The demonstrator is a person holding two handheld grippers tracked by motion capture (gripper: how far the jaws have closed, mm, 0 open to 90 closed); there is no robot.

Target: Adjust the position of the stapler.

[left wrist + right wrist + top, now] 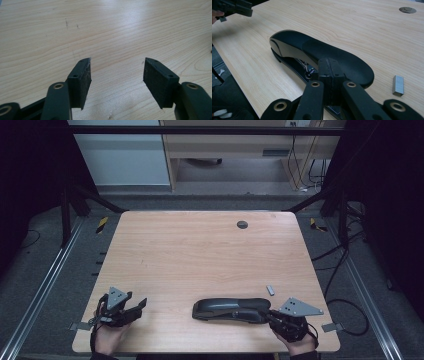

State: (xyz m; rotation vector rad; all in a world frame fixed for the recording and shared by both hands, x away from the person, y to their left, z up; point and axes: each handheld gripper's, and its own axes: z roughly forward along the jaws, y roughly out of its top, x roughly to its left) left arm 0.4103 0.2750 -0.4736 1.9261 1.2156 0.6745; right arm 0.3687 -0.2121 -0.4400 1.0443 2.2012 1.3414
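Our right claw [329,75] sits fully closed against the black stapler [231,309]; our left claw [116,75] stands half-open, empty, over the bench [200,250].

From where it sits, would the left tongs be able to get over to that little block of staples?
Probably not directly. The left tongs are open at the table's near left corner; the staple strip lies far right, beyond the black stapler and right tongs.

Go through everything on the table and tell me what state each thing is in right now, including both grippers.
stapler: lying on the table near the front edge, closed as far as shows.
strip of staples: loose on the table, apart from the stapler.
left gripper: jaws apart, nothing between them, over bare wood.
right gripper: jaws together, at the stapler's near end.
table: grommet hole near the far edge.
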